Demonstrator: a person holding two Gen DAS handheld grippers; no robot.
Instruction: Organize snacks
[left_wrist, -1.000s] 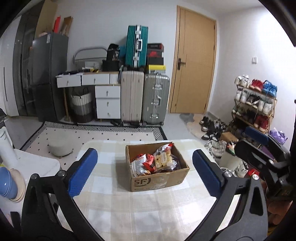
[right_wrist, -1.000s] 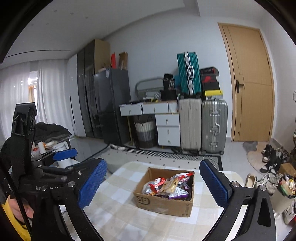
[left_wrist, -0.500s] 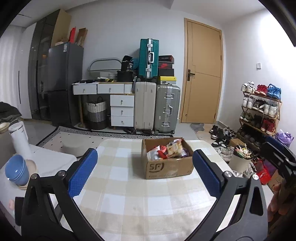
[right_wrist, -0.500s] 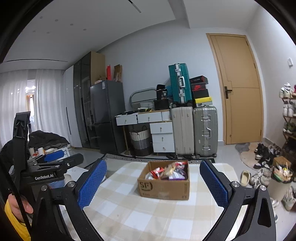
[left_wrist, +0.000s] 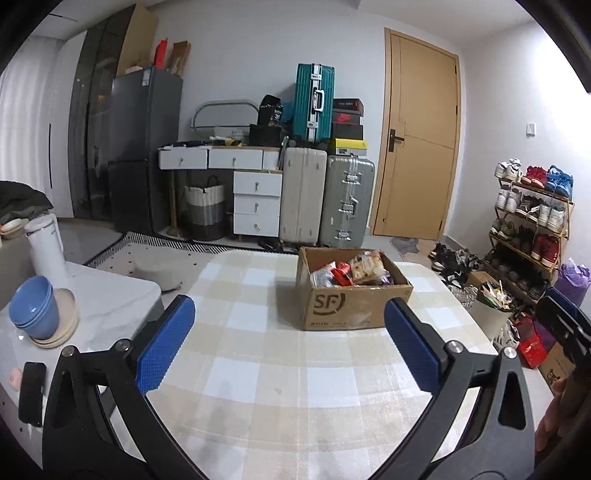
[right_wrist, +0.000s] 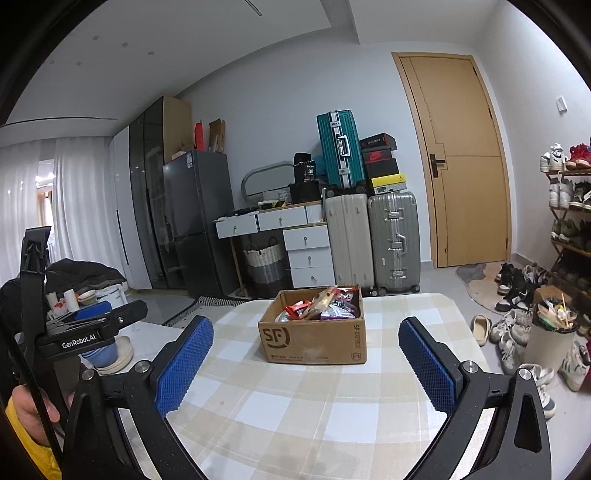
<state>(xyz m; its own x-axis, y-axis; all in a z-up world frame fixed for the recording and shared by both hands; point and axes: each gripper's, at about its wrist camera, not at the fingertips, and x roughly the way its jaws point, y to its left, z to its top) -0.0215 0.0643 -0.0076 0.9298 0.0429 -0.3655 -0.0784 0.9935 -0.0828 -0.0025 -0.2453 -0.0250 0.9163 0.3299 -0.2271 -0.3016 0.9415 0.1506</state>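
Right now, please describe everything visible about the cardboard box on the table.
The cardboard box is brown corrugated card printed with a dark SF logo. It stands upright on the checked tablecloth, top open, filled with mixed snack packets that rise above its rim. Neither gripper touches it.

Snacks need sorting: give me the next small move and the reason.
Probably bring the right gripper forward over the cardboard box toward the snack packets. Both grippers are open and hold nothing, and the packets all sit in the box on the checked tablecloth.
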